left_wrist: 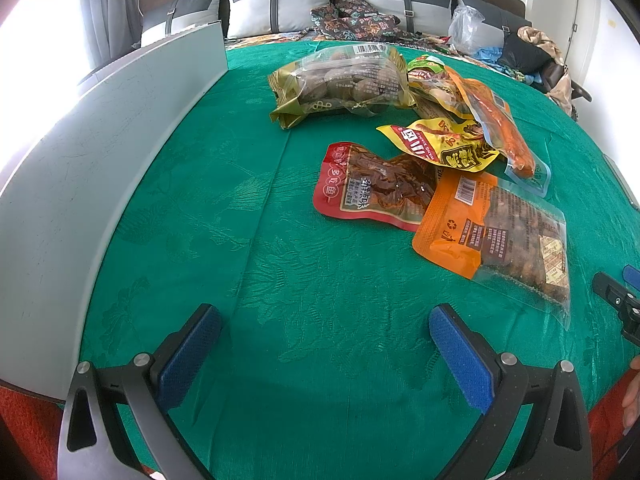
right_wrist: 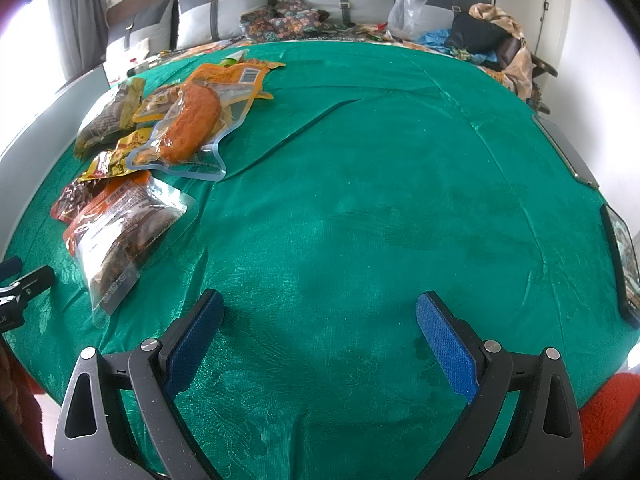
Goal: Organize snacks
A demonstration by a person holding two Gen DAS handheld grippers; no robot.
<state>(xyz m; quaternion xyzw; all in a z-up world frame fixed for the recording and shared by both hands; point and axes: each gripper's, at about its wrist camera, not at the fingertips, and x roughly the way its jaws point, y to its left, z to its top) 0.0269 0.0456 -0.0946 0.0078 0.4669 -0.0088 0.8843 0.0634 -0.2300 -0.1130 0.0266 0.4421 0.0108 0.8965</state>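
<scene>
Several snack packets lie in a loose pile on a green tablecloth point(left_wrist: 248, 240). In the left wrist view I see a gold bag of round brown snacks point(left_wrist: 340, 80), a red packet point(left_wrist: 372, 188), a yellow packet point(left_wrist: 444, 144), an orange-and-clear packet point(left_wrist: 500, 232) and a clear packet with an orange sausage point(left_wrist: 504, 128). My left gripper point(left_wrist: 324, 328) is open and empty, low over the cloth in front of the pile. My right gripper point(right_wrist: 318, 316) is open and empty over bare cloth, right of the orange-and-clear packet point(right_wrist: 120, 228) and the sausage packet point(right_wrist: 188, 128).
A grey-white panel point(left_wrist: 100, 152) runs along the table's left edge. A dark flat device point(right_wrist: 624, 256) lies at the right edge. Behind the table is a sofa with grey cushions point(left_wrist: 280, 4), patterned fabric point(left_wrist: 352, 16), a plastic bag point(right_wrist: 404, 12) and clothes.
</scene>
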